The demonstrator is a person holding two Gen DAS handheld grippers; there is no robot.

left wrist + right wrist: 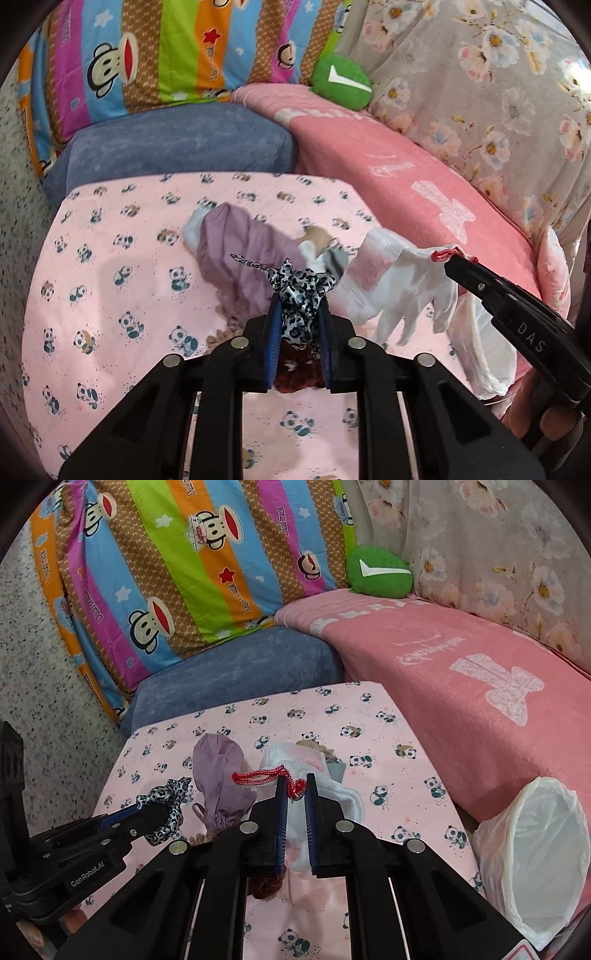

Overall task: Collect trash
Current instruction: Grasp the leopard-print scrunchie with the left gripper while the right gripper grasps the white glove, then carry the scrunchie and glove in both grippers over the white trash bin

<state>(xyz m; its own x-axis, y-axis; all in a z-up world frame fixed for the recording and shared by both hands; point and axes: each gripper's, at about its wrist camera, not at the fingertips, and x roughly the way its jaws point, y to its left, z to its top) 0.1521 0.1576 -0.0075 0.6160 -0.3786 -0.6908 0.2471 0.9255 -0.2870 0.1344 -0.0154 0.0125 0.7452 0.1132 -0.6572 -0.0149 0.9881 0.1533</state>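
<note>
My left gripper is shut on a black-and-white leopard-print hair tie, held above the pink panda sheet. In the right wrist view that gripper comes in from the left with the hair tie at its tip. My right gripper is shut on a red cord. A thin white plastic bag hangs from the cord. The left wrist view shows the right gripper lifting this bag. A crumpled purple cloth lies on the sheet behind both.
A bin lined with a white bag lies open at the right edge. A dark red fuzzy item sits on the sheet under my left gripper. Behind are a blue cushion, a pink blanket and a striped monkey pillow.
</note>
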